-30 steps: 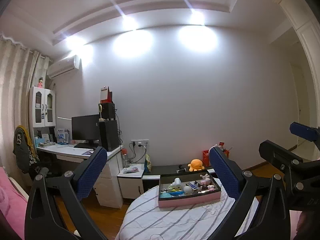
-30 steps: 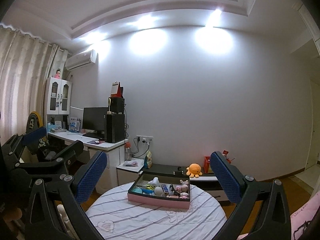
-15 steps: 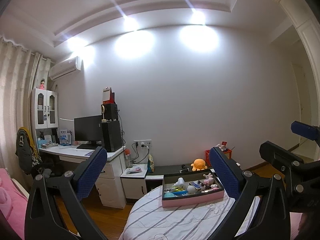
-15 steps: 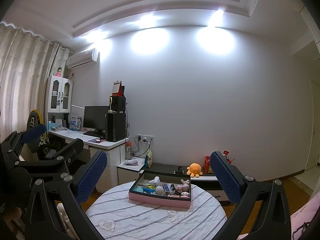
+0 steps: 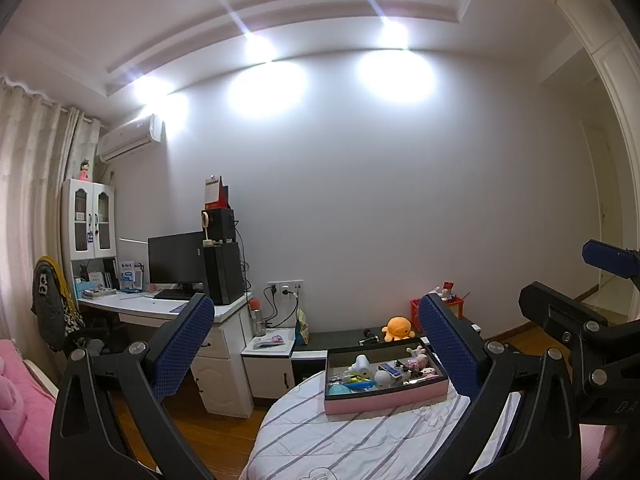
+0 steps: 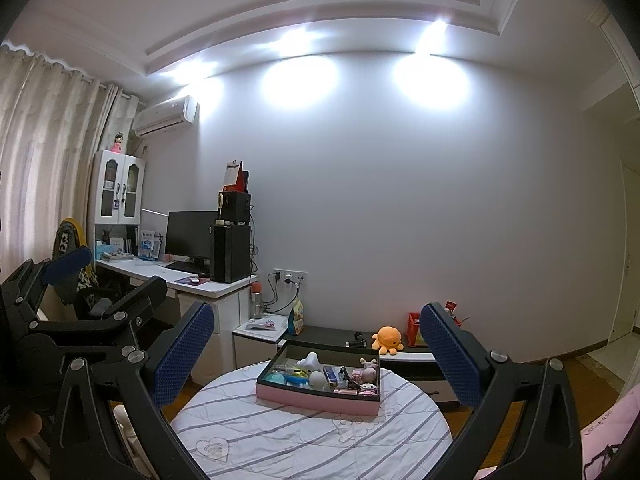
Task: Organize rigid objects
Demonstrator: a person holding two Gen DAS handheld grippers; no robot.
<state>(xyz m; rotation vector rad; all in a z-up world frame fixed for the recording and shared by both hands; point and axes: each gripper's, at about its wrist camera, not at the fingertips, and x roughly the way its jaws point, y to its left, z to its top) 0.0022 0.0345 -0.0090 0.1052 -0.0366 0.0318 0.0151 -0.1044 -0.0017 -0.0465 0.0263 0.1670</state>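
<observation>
Left tongs (image 5: 312,344) apart, empty. Right tongs (image 6: 316,350) apart, empty. Both well back from pink box (image 6: 316,398) on striped tabletop (image 6: 280,436).

round table (image 6: 248,436) – striped white cloth | on it – pink-sided tray (image 6: 316,398) of small items

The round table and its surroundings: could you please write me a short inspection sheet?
Surface: round table under a striped cloth.
Job's things: pink tray holding small toys and bottles, packed close.
Clutter: orange octopus plush on the low cabinet behind.
Grippers: left gripper and right gripper open, empty, short of the tray.
Cables: plugs and cords at the wall socket.
Surroundings: desk with monitor, air conditioner.
</observation>
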